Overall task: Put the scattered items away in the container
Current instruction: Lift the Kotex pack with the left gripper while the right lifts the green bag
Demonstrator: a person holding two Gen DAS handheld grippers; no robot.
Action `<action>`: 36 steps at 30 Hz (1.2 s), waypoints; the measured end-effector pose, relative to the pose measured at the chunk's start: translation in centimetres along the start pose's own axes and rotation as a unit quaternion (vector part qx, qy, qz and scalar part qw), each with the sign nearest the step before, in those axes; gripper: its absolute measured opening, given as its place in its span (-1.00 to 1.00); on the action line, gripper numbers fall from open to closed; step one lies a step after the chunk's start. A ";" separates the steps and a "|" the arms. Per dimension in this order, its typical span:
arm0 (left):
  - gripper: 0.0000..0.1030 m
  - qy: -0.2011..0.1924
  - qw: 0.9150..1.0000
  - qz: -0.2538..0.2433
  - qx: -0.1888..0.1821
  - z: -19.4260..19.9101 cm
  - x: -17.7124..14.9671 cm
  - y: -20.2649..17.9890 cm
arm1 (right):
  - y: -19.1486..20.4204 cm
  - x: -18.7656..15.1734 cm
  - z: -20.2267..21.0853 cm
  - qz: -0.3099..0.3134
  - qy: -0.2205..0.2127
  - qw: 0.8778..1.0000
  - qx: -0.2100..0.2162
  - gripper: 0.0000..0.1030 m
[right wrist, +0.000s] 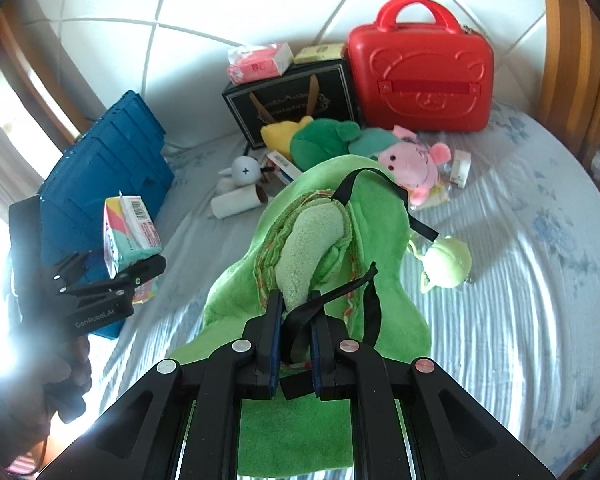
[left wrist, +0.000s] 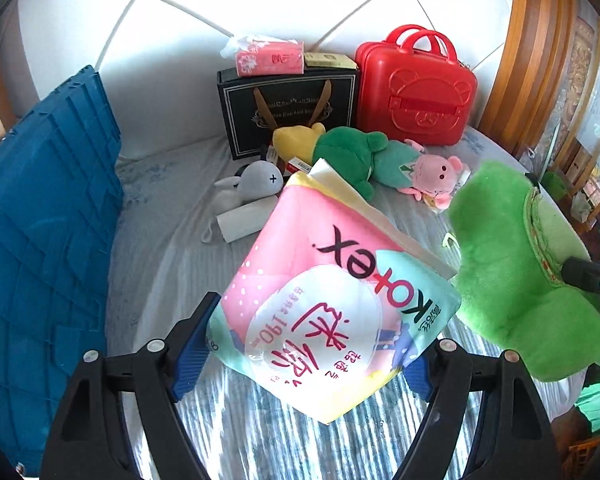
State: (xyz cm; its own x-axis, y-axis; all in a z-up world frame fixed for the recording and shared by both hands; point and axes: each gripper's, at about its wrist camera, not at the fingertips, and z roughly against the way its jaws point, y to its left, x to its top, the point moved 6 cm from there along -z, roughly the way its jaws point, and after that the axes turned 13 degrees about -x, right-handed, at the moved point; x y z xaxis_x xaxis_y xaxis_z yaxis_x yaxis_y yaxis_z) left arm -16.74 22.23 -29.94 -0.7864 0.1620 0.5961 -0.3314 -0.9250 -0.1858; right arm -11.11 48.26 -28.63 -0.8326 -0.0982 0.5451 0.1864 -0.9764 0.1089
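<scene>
While the Kotex pack [left wrist: 328, 284] sits clamped between the pads of the left gripper [left wrist: 304, 356], lifted off the bed [left wrist: 168, 216] just beside the blue crate [left wrist: 40, 216], the sensible course is to carry it over the crate's rim, which neither view shows, before letting go. Tilt it level first; it hangs corner-down and could slip. The right gripper [right wrist: 294, 344], on the far side of the pack from the crate, is closed on the green plush slipper [right wrist: 312, 240] with its black strap [right wrist: 348, 188] caught between the jaws. Further from the crate lie a small frog toy [right wrist: 446, 262], pink pig [right wrist: 410, 162] and red case [right wrist: 420, 76].
</scene>
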 end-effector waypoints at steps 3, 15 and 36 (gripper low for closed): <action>0.55 -0.010 1.000 0.003 0.002 1.5 0.1 0.0 | 0.7 0.6 1.8 0.007 -0.012 1.000 0.005 -0.78; 0.55 -0.062 0.998 0.005 0.002 9.0 1.3 -0.4 | 4.4 2.5 8.5 0.032 -0.060 0.997 0.035 -0.78; 0.55 -0.112 0.993 -0.019 -0.012 17.4 3.2 2.5 | 10.3 2.8 15.3 0.032 -0.110 0.993 0.029 -0.78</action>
State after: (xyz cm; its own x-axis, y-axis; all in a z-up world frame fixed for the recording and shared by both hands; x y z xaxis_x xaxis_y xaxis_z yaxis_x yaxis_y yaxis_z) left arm -11.04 14.42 -14.94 -0.6388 0.1136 0.7610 -0.3724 -0.9111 -0.1766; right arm -3.52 40.91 -13.28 -0.6858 -0.1092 0.7196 0.2700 -0.9563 0.1123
